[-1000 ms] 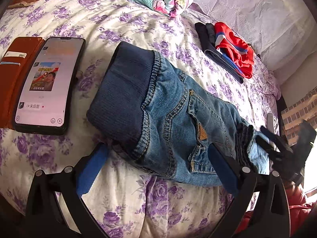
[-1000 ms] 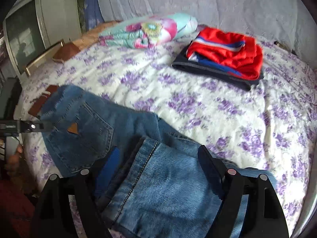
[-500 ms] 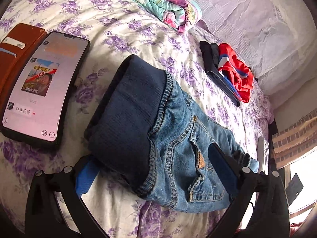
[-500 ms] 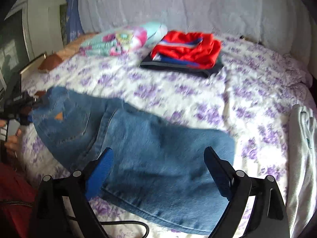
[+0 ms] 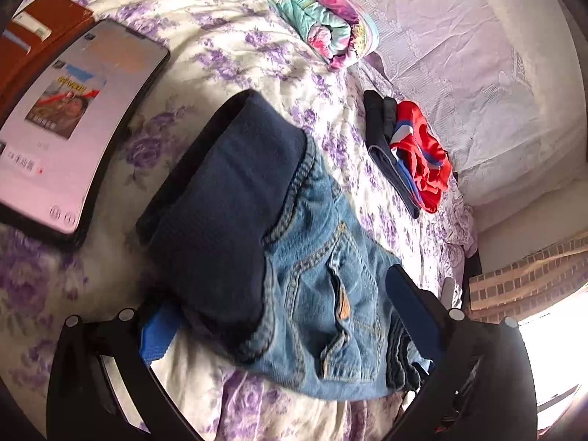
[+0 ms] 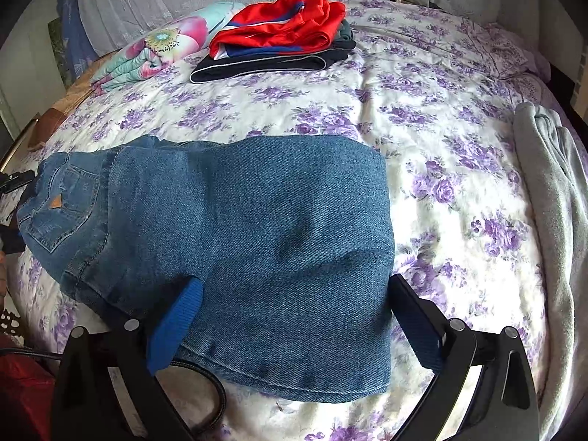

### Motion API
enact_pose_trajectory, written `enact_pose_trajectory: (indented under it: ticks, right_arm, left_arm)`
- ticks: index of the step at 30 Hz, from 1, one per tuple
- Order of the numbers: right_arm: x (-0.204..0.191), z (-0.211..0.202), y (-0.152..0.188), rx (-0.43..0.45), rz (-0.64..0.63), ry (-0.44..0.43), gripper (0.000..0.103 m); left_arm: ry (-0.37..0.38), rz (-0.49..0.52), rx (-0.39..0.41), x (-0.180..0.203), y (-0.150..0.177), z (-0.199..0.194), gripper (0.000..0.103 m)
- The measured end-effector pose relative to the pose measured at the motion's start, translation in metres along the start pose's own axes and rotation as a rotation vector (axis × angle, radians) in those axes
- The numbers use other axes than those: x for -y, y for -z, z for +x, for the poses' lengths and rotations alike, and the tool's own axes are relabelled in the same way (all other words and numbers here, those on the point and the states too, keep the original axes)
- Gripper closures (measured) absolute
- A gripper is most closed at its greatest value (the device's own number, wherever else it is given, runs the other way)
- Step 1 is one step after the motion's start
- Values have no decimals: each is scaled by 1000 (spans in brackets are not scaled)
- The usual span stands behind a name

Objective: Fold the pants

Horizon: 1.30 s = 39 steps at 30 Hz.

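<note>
Right wrist view: right tongs (image 6: 294,316) have just been opening, jaws wide astride the pants (image 6: 257,220) at the near bed (image 6: 422,84) edge; left tongs (image 5: 283,312) likewise open; press folds flat

Your right gripper (image 6: 294,316) is hovering low over the folded blue denim pants (image 6: 235,217), which are lying on the purple-flowered white bedspread (image 6: 422,84). Its blue-padded fingers (image 6: 176,327) have just been opening and are standing wide, the fabric between them but not pinched. A red and navy stack of folded clothes (image 6: 275,36) is sitting farther back, a grey garment (image 6: 551,191) lying at the right edge.
</note>
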State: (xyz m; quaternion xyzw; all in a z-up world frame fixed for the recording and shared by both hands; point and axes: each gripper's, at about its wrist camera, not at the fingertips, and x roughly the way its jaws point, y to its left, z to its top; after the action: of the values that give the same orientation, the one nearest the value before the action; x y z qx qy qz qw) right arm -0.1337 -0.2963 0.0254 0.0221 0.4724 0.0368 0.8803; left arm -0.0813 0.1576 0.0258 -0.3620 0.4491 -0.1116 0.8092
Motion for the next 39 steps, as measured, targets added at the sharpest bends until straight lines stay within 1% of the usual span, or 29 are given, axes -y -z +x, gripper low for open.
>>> enact_pose_trajectory:
  ticks: [3,5,6,8,9,10,11,12,14,16,18,20,22,25,26,28,30,32,33,34,35,36,37,38,39]
  right_arm:
    - [4,-6,-1,-12,-2,-26,3]
    - [5,-19,-2,39,-9,-21,3]
    - [6,-25,-2,73,-11,-24,3]
    - [9,-34,-2,112,-16,-31,3]
    - [10,-35,-2,117,-24,-27,3]
    - [10,-34,-2,117,-34,-20,3]
    - [11,-32,-2,109,-44,-13,3]
    - [11,-26,0,90,-55,-4,3]
    - [12,-7,5,1,-59,-4,3]
    - [23,-1,6,-4,32,-64,3]
    - [30,-1,5,-22,70,-102,3]
    - [32,-11,5,22,54,-79,3]
    - [38,-23,6,80,42,-56,3]
    - [56,-31,7,106,83,-43,3]
    - [64,-31,7,107,109,-40,3]
    - [79,-32,9,115,171,-38,3]
    - [93,-33,13,122,238,-45,3]
    - [104,-35,18,132,289,-45,3]
    - [108,-35,20,135,306,-47,3]
    - [112,-36,23,136,315,-45,3]
    - [114,-36,25,136,317,-40,3]
    - [116,-37,28,138,319,-34,3]
    - [118,-38,30,139,322,-30,3]
    - [121,-39,31,140,328,-26,3]
    - [124,-41,33,143,335,-21,3]
  left_arm:
    - [-10,3,28,2,-1,1,5]
    - [-2,-1,39,1,0,-1,6]
    - [-6,-5,41,0,0,-2,9]
    - [-44,-31,51,-6,0,-8,49]
    - [-42,-59,50,-13,-1,-12,60]
    - [-15,-91,47,-21,-1,-15,67]
    - [14,-113,38,-27,-1,-17,68]
    - [16,-113,32,-27,0,-18,69]
    - [-24,-62,33,-18,0,-19,70]
    - [-51,-29,46,-5,-3,-22,71]
    - [-43,1,67,10,-6,-28,72]
    - [-53,88,84,36,-7,-34,73]
    - [-52,231,96,77,-6,-41,73]
    - [-12,446,95,141,5,-44,73]
    - [8,499,89,158,9,-43,73]
    - [76,606,50,196,23,-34,73]
    - [134,724,-19,230,42,-18,73]
    - [185,829,-107,254,64,4,73]
    - [208,882,-174,265,78,21,72]
    - [226,920,-242,273,92,37,69]
    - [251,938,-309,278,104,52,60]
    - [289,953,-412,283,121,75,58]
    - [299,968,-476,285,134,89,51]
    - [301,988,-565,287,150,109,40]
    - [290,1005,-626,287,162,121,35]
